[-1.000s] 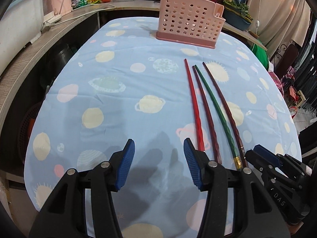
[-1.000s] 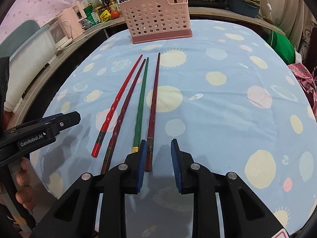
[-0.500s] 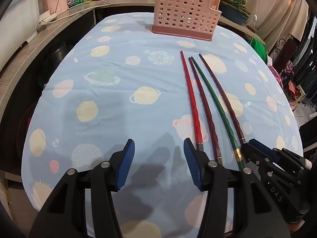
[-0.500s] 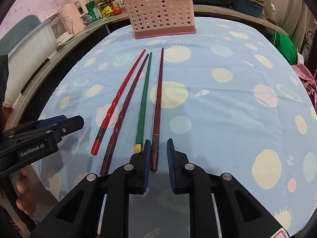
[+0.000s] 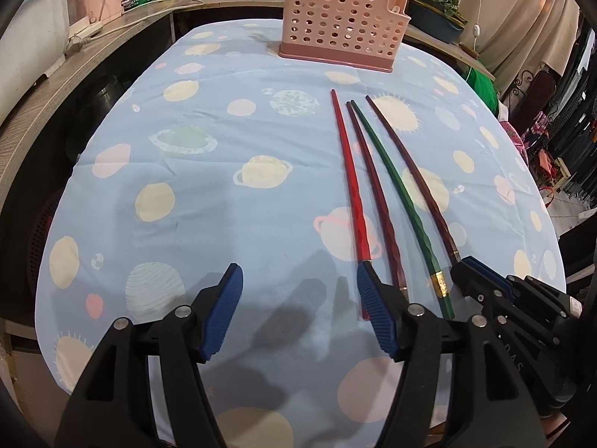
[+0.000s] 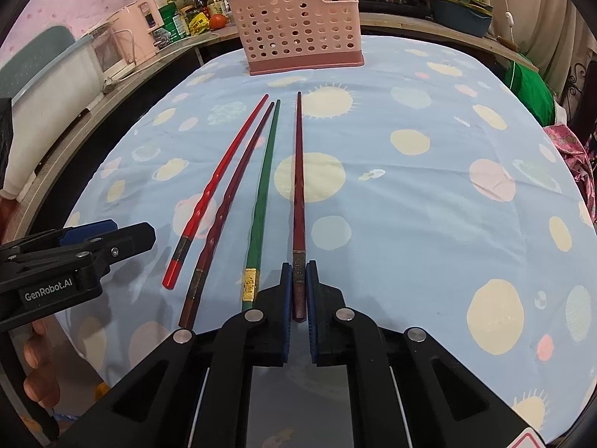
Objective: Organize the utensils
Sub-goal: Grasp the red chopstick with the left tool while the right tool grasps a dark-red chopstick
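1. Our right claw (image 6: 298, 291) is clamped on the thick near end of the dark brown chopstick (image 6: 298, 186), blue pads pressing it from both sides just above the desk (image 6: 429, 224).
2. Our left claw (image 5: 298, 313) hangs low with its fingers wide apart and nothing between them; its right finger (image 5: 377, 317) overlaps the near end of the red chopstick (image 5: 350, 186).
3. Between those two lie the maroon chopstick (image 5: 377, 194) and the green chopstick (image 5: 403, 194) with a gold band, all four side by side on the planet-print cloth, tips pointing away from us.
4. Further back, well apart from the tips, the pink perforated basket (image 5: 341, 33) stands upright at the desk's far edge.
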Demonstrator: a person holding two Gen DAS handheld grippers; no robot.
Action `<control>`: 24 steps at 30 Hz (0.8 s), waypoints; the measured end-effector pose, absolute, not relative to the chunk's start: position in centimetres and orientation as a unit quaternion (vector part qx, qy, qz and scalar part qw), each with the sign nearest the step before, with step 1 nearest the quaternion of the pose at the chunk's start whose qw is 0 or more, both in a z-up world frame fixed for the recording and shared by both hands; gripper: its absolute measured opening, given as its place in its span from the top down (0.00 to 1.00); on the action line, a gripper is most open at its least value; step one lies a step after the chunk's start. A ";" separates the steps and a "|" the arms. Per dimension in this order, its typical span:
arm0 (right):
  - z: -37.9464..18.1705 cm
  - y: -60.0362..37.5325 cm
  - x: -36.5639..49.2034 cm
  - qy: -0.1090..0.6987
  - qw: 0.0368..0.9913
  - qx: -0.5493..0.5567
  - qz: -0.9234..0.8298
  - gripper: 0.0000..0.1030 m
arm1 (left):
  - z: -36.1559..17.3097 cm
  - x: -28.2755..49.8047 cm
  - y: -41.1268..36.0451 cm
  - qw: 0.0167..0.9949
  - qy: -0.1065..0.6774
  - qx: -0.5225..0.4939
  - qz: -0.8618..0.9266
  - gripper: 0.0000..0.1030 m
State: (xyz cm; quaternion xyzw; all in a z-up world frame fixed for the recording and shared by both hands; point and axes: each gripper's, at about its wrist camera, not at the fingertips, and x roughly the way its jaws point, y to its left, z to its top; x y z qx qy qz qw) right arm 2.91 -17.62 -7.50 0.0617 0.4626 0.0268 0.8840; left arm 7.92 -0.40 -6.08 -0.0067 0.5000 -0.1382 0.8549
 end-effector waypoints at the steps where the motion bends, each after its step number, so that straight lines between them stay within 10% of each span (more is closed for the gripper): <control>1: -7.5 -17.6 2.9 0.462 0.884 0.062 0.027 0.93 | -6.1 7.9 -0.5 0.853 0.502 -0.008 -0.141 0.38; 18: -7.5 -18.0 2.5 0.460 0.884 0.071 0.025 0.93 | -7.2 7.6 -3.1 0.848 0.504 0.022 -0.163 0.55; 24: -7.5 -18.1 2.5 0.460 0.884 0.073 0.026 0.93 | -7.3 7.3 -3.3 0.843 0.506 0.017 -0.183 0.93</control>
